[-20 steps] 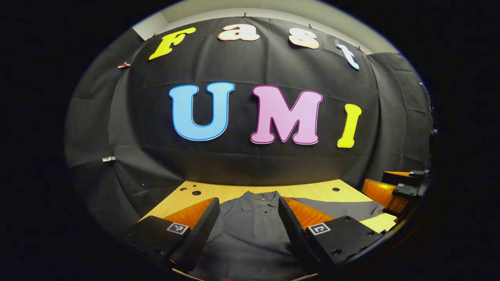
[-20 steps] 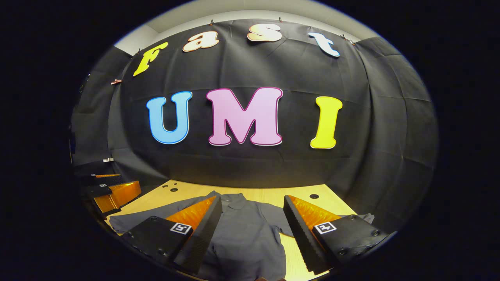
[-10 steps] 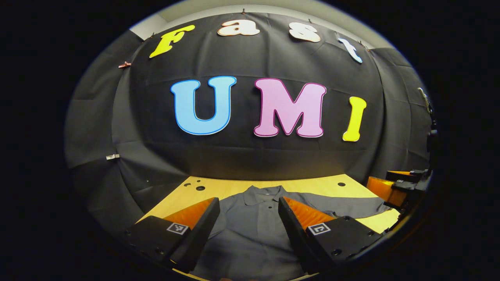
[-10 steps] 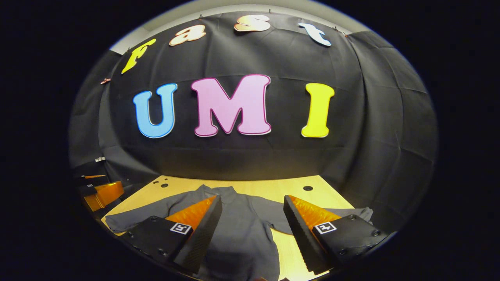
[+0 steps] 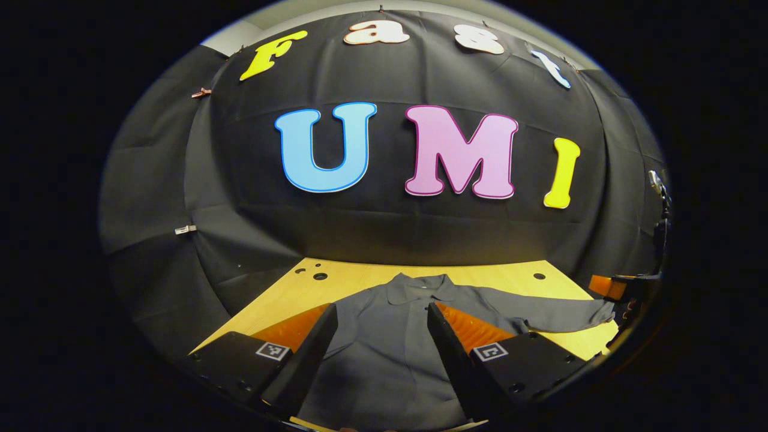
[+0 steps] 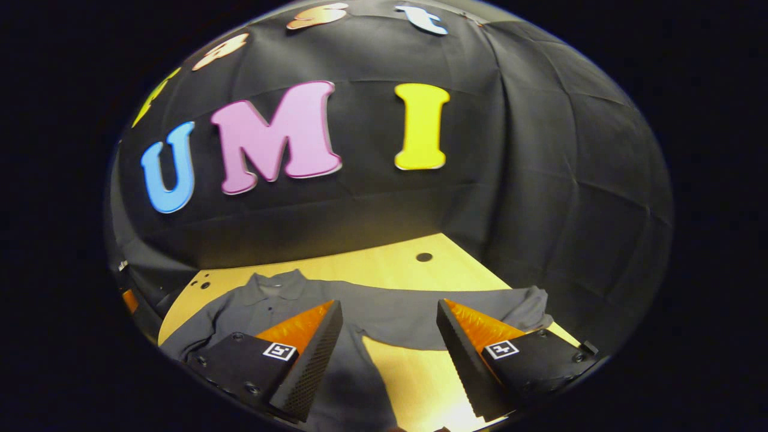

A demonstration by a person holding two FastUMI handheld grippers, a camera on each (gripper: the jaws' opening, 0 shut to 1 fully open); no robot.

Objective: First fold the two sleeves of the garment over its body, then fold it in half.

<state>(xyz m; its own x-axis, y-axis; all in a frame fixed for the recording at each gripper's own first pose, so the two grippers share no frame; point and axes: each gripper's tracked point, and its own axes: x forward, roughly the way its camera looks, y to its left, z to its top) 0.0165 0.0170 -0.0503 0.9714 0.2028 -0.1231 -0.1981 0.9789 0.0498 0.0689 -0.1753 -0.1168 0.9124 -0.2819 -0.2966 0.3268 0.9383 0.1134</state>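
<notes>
Left gripper view: my left gripper [image 5: 382, 336] hangs wide apart, holding nothing, over the chest of the one grey garment [image 5: 390, 354] spread flat on the wooden table [image 5: 480, 277], collar toward the wall, ready for folding.

Right gripper view: my right gripper [image 6: 390, 339] gapes wide too, empty, over the garment's outstretched right sleeve [image 6: 480, 309]. I judge that sleeve goes first. Two sleeves, none folded.
</notes>
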